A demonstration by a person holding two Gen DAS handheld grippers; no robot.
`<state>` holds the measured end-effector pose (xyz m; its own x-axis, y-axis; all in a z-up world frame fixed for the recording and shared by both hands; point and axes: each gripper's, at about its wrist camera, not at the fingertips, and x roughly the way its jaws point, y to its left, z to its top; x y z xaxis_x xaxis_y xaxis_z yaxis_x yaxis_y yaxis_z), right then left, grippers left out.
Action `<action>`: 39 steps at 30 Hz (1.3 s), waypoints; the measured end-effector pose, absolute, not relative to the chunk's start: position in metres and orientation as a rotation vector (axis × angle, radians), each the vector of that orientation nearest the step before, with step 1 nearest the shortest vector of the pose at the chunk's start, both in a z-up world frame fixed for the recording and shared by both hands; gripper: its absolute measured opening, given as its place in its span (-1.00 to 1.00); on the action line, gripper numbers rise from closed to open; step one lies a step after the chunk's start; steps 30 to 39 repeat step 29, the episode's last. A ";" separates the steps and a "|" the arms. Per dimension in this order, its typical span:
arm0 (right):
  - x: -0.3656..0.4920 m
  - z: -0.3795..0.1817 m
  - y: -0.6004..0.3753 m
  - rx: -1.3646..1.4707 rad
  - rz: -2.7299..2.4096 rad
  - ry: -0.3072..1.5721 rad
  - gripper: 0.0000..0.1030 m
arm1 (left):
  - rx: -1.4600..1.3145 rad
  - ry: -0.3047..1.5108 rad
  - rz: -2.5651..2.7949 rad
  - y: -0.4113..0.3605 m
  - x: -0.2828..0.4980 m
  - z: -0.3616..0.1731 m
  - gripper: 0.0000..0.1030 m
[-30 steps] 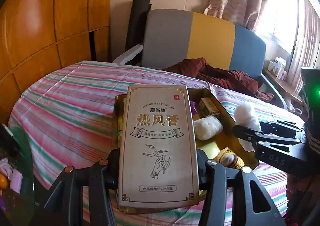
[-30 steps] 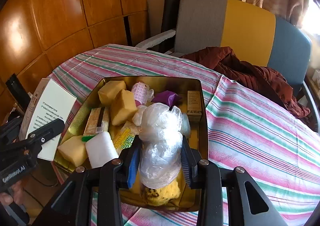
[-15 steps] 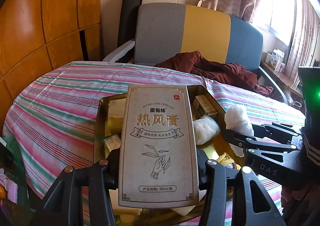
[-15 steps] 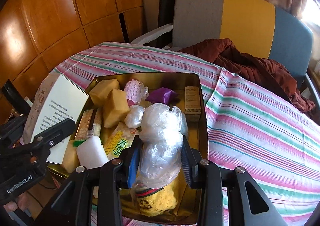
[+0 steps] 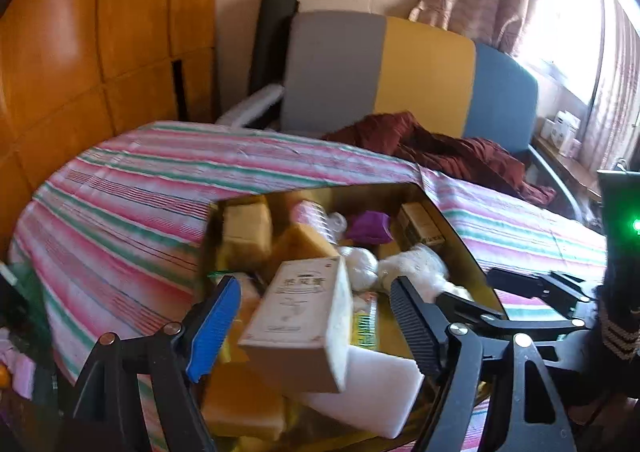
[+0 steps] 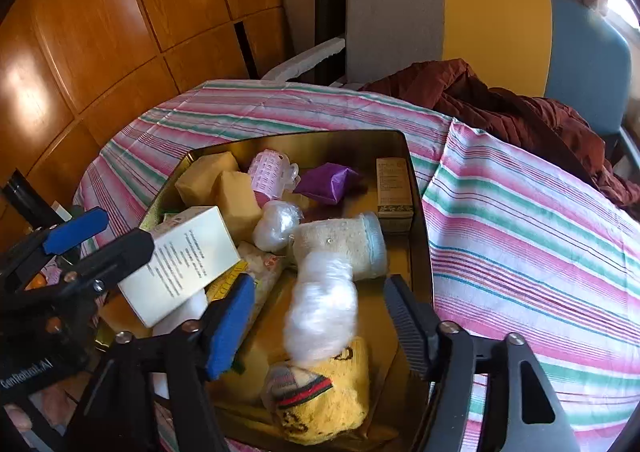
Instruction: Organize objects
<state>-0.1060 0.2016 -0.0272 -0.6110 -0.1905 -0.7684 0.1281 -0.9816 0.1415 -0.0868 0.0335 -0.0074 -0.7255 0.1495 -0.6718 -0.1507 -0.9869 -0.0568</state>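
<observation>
A gold tray (image 5: 460, 236) (image 6: 420, 236) full of small items sits on the striped table. My left gripper (image 5: 312, 290) hangs over its near left part, jaws opening. The beige carton (image 5: 296, 316) (image 6: 188, 256) lies tilted and blurred between them, free of both pads, resting on a white foam block (image 5: 372, 392). My right gripper (image 6: 318, 290) is over the tray's near right part, jaws opening too. A white plastic-wrapped bundle (image 6: 320, 316), blurred, is loose between its fingers above a yellow sock bundle (image 6: 328, 400).
The tray also holds yellow sponges (image 6: 236, 196), a purple packet (image 6: 328, 182), a pink roll (image 6: 270, 172), a small brown box (image 6: 394, 188) and a jar (image 6: 344, 244). Behind the table stand a grey, yellow and blue chair (image 6: 480, 20) with a maroon garment (image 6: 500, 108) and wood panelling (image 6: 100, 32).
Both grippers have opened. The carton has left the left jaws and tipped down into the tray. The plastic bundle has slipped from the right jaws towards the yellow bundle.
</observation>
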 end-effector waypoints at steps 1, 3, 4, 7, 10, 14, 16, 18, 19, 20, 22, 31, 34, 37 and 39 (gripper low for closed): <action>-0.104 -0.026 0.201 1.278 -2.675 -0.105 0.46 | -1.073 0.017 2.809 0.032 -0.083 -0.005 0.52; -0.098 -0.021 0.201 1.261 -2.693 -0.104 0.53 | -1.082 0.030 2.849 0.028 -0.079 -0.002 0.52; -0.095 -0.019 0.201 1.253 -2.699 -0.107 0.59 | -1.081 0.028 2.872 0.025 -0.075 0.000 0.52; -0.085 -0.013 0.199 1.229 -2.713 -0.111 0.61 | -1.111 0.028 2.904 0.021 -0.068 0.002 0.52; -0.071 -0.011 0.194 1.212 -2.714 -0.101 0.64 | -1.131 0.034 2.901 0.018 -0.060 0.002 0.52; -0.054 -0.013 0.188 1.205 -2.712 -0.087 0.67 | -1.137 0.029 2.892 0.015 -0.048 0.001 0.52; -0.046 -0.014 0.187 1.207 -2.713 -0.087 0.68 | -1.124 0.029 2.891 0.016 -0.042 0.002 0.52; -0.040 -0.016 0.187 1.211 -2.712 -0.089 0.68 | -1.104 0.034 2.891 0.017 -0.036 0.004 0.52; -0.037 -0.017 0.188 1.213 -2.714 -0.093 0.68 | -1.086 0.040 2.893 0.018 -0.032 0.006 0.52; -0.034 -0.018 0.189 1.217 -2.719 -0.099 0.68 | -1.074 0.047 2.897 0.019 -0.030 0.007 0.51; -0.030 -0.019 0.190 1.218 -2.724 -0.105 0.68 | -1.050 0.060 2.898 0.021 -0.026 0.009 0.49; -0.020 -0.015 0.194 1.198 -2.763 -0.097 0.68 | -1.029 0.032 2.883 0.019 -0.021 0.015 0.38; -0.020 -0.015 0.194 1.198 -2.763 -0.097 0.68 | -1.029 0.032 2.883 0.019 -0.021 0.015 0.38; -0.020 -0.015 0.194 1.198 -2.763 -0.097 0.68 | -1.029 0.032 2.883 0.019 -0.021 0.015 0.38; -0.020 -0.015 0.194 1.198 -2.763 -0.097 0.68 | -1.029 0.032 2.883 0.019 -0.021 0.015 0.38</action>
